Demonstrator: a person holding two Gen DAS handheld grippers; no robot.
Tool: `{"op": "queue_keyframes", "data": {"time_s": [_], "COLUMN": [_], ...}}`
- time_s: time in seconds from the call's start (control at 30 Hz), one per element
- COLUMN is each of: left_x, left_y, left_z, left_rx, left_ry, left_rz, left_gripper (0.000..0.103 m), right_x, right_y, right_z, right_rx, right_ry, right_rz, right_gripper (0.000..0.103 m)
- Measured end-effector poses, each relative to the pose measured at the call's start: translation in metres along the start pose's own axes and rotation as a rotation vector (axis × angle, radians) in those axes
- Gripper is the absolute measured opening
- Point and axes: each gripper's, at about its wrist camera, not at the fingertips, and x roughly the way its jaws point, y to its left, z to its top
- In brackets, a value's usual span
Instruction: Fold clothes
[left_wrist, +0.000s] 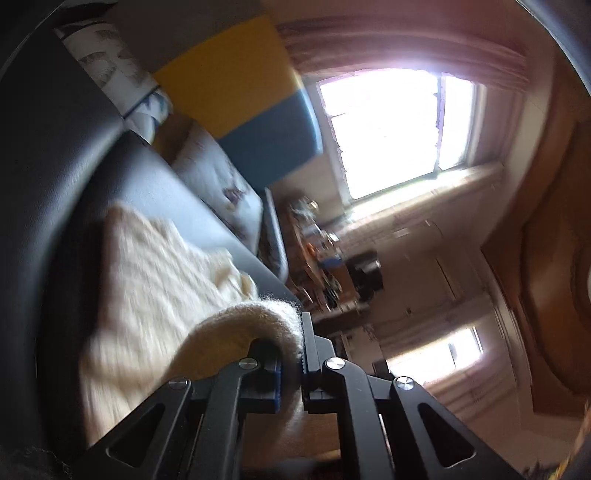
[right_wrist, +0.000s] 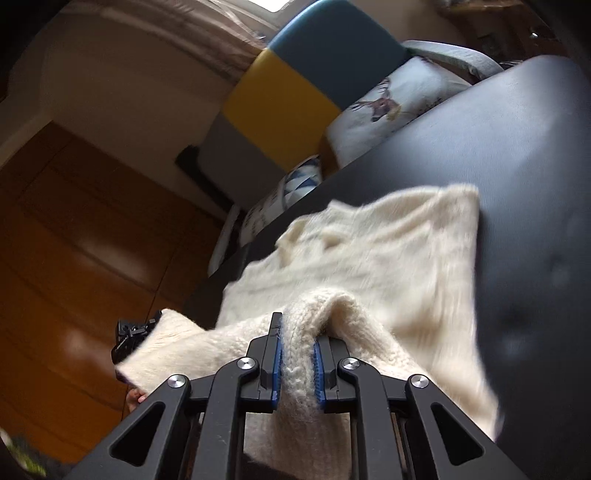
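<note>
A fuzzy cream knit sweater is being held up off a smooth dark tabletop. A ribbed fold is being pinched between the right tool's blue pads, another edge being clamped by the left tool.

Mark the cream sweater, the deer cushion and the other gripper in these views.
cream knit sweater (right_wrist: 369, 258): right wrist view, on the flat body lying on the dark surface.
deer cushion (right_wrist: 388, 110): right wrist view, beside the printed deer.
left gripper (right_wrist: 127, 339): right wrist view, on its black body behind the sweater edge.

A dark padded surface is filling the right side. A stag-print cushion is lying at one o'clock, a yellow and blue panel at twelve. A bright window is glowing at one o'clock in the left view.
</note>
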Motion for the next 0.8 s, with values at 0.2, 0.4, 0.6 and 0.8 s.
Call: {"op": "queue_keyframes", "data": {"time_s": [0.2, 0.4, 0.6, 0.8], "left_x": [0.056, 0.028, -0.016, -0.032], "left_y": [0.085, 0.075, 0.056, 0.042], "left_z": [0.024, -0.020, -0.073, -0.070], "left_rx": [-0.162, -0.110, -0.127, -0.240], "left_ry": [0.062, 0.095, 0.122, 0.083], "left_rz": [0.182, 0.226, 0.256, 0.100], "left_gripper": [0.006, 0.006, 0.005, 0.010], "right_x": [0.038, 0.017, -0.015, -0.025], "right_y": [-0.048, -0.050, -0.029, -0.022], "right_z": [0.013, -0.036, -0.088, -0.082], "right_rx": [0.072, 0.062, 0.083, 0.212], "right_ry": [0.062, 0.116, 0.150, 0.093], "right_rz": [-0.082, -0.035, -0.033, 0.143], "right_gripper": [0.012, 0.012, 0.017, 0.064]}}
